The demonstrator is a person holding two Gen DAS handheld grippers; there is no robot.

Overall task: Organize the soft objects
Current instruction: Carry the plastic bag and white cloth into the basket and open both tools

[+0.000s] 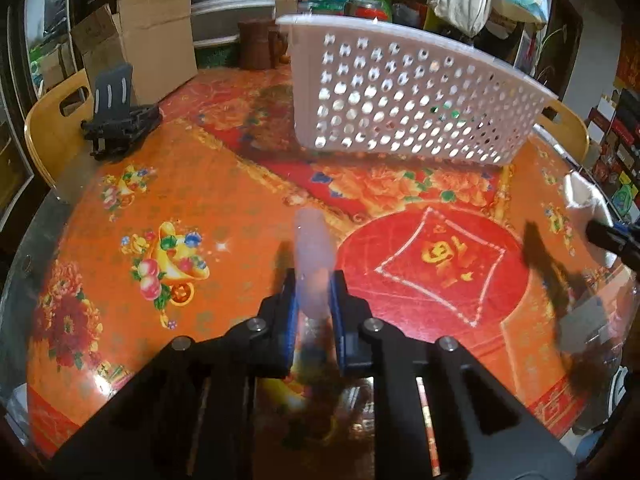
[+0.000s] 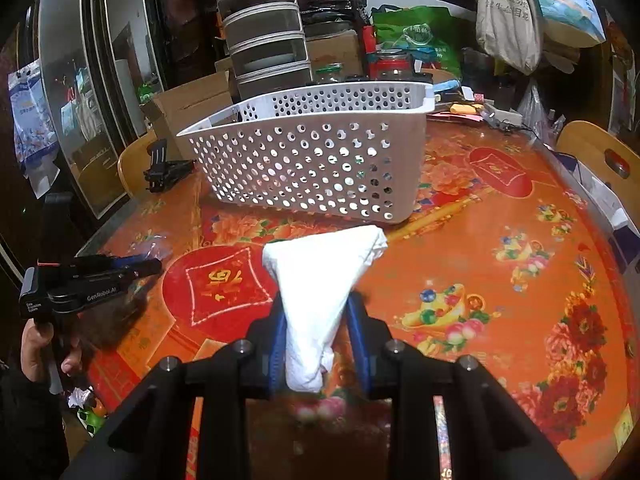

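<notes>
Both jaws are clamped: the right gripper (image 2: 316, 336) pinches a white cloth (image 2: 320, 280), the left gripper (image 1: 314, 300) a clear film (image 1: 314, 256). Basket (image 2: 320, 160) stands far; both loads look light, floppy.

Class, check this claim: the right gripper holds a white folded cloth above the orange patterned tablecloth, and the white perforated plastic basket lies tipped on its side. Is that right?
One detail is wrong. The white perforated plastic basket stands upright, open side up, as the right wrist view shows. The right gripper does hold the white folded cloth above the orange patterned tablecloth.
</notes>
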